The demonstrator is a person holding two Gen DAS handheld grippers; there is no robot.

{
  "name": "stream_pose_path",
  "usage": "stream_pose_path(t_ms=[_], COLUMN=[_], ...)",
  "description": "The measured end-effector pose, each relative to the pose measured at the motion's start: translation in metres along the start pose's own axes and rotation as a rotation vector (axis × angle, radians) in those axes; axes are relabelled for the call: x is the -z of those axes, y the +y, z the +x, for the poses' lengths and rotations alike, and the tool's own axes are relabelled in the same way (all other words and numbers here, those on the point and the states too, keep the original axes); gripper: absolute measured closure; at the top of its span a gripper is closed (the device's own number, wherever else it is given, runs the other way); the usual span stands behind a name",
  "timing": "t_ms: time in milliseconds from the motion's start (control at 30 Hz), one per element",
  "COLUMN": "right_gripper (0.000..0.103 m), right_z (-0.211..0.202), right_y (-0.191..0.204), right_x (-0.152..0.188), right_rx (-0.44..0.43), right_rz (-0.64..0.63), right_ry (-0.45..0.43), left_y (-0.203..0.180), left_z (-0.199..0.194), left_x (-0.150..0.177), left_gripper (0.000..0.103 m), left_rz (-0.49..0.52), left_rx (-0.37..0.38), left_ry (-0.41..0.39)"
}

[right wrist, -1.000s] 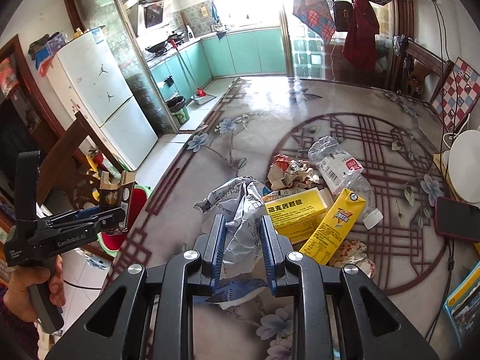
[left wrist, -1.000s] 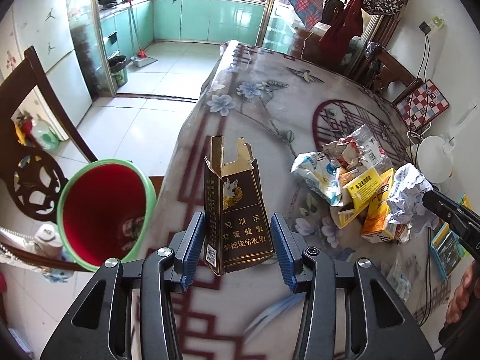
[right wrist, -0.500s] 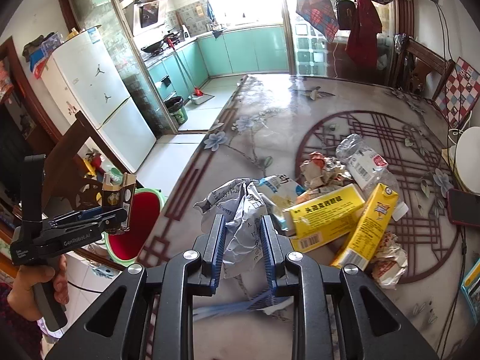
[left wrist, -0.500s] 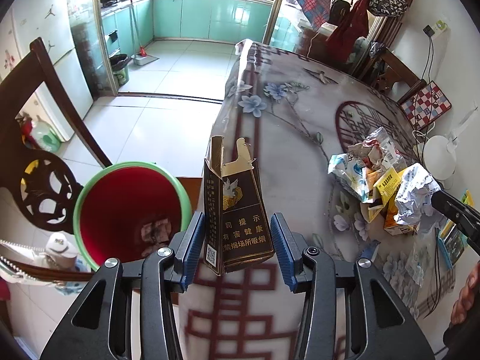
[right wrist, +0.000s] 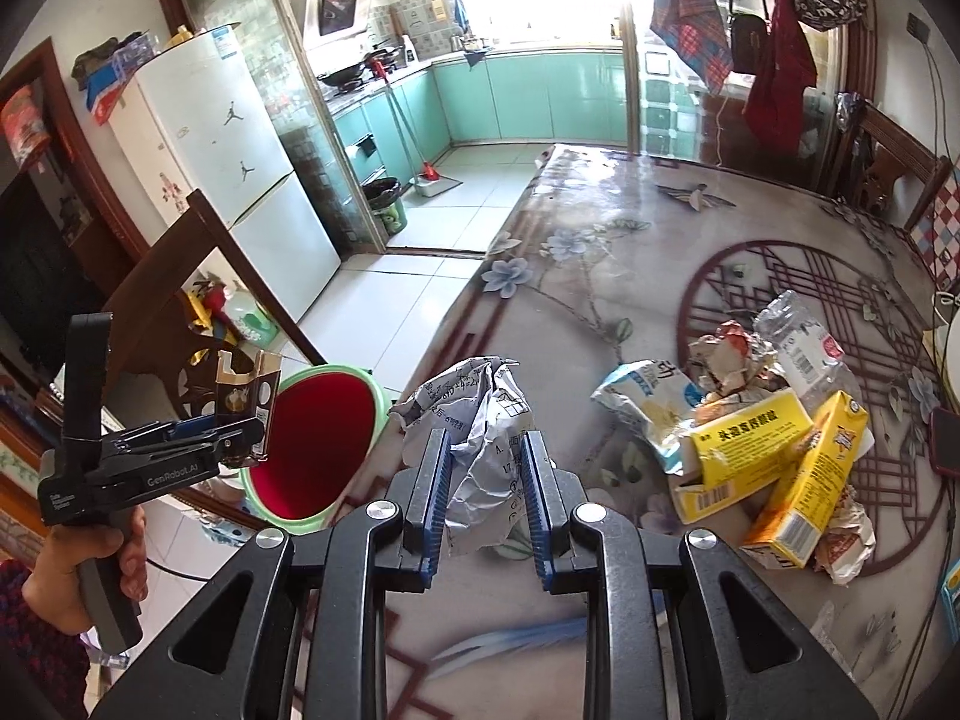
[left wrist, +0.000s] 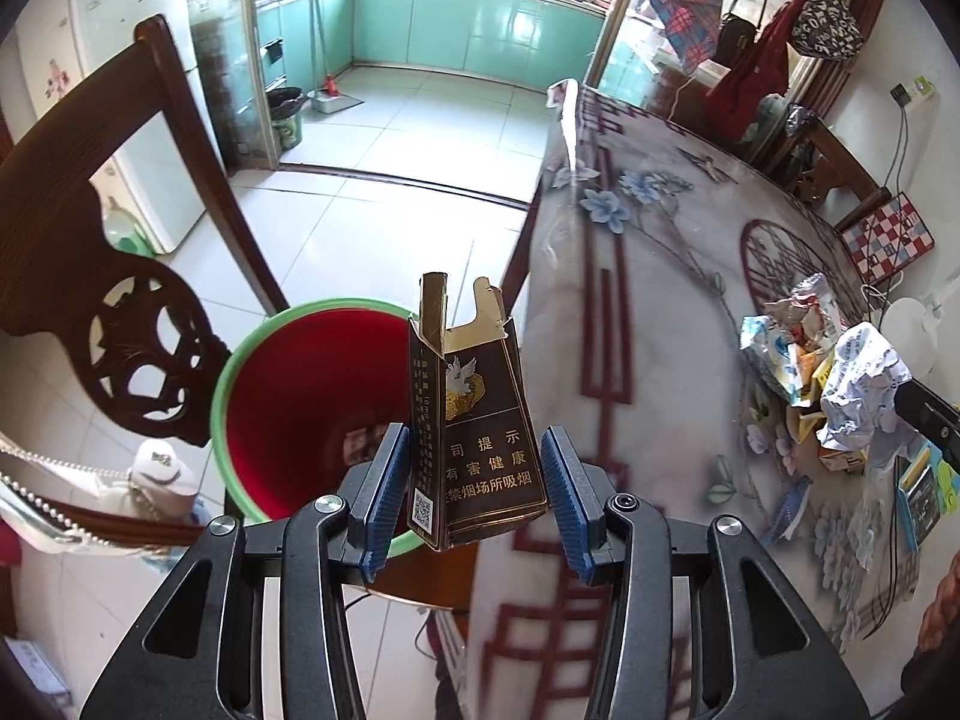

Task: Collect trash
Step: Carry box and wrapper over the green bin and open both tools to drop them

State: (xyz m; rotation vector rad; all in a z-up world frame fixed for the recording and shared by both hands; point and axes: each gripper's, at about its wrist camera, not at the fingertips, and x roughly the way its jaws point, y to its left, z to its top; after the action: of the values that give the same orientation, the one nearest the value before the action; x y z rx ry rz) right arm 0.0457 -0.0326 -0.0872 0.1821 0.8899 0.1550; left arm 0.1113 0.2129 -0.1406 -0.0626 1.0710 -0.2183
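Note:
My left gripper [left wrist: 474,498] is shut on a torn dark brown cigarette box [left wrist: 474,444] and holds it upright at the right rim of the red bin with a green rim [left wrist: 288,402], off the table's edge. It also shows in the right wrist view [right wrist: 246,390] beside the bin [right wrist: 312,438]. My right gripper [right wrist: 483,501] is shut on a crumpled printed paper [right wrist: 480,450] over the table's left edge. The paper also shows in the left wrist view [left wrist: 864,384].
A trash pile lies on the flowered table [right wrist: 600,240]: two yellow cartons [right wrist: 744,438], a clear plastic bottle [right wrist: 798,348], a white-blue wrapper [right wrist: 642,396], crumpled wrappers. A dark wooden chair [left wrist: 120,276] stands left of the bin. A phone [right wrist: 945,438] lies at the right.
My left gripper carried the cigarette box left, from above the table to the bin's rim. My right gripper moved left with the crumpled paper toward the table edge.

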Motion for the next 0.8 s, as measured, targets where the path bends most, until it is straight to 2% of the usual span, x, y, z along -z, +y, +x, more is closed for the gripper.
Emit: stream_pose_path(t_ms=[167, 400, 800], right_gripper=[0.081, 0.081, 0.081], right_z=[0.012, 0.047, 0.119], right_y=[0.019, 0.041, 0.099], right_x=[-0.002, -0.004, -0.015], right_rx=[-0.024, -0.113, -0.234], right_rz=[-0.022, -0.046, -0.095], right_ry=[0.019, 0.068, 0.163], left_y=[0.02, 0.043, 0.081], left_z=[-0.001, 0.014, 0.041], left_x=[0.0, -0.004, -0.001], left_gripper=[0.059, 0.059, 0.059], left_rz=[-0.021, -0.045, -0.083], left_rx=[-0.019, -0.053, -0.083], left_ry=[-0.007, 0.009, 0.087])
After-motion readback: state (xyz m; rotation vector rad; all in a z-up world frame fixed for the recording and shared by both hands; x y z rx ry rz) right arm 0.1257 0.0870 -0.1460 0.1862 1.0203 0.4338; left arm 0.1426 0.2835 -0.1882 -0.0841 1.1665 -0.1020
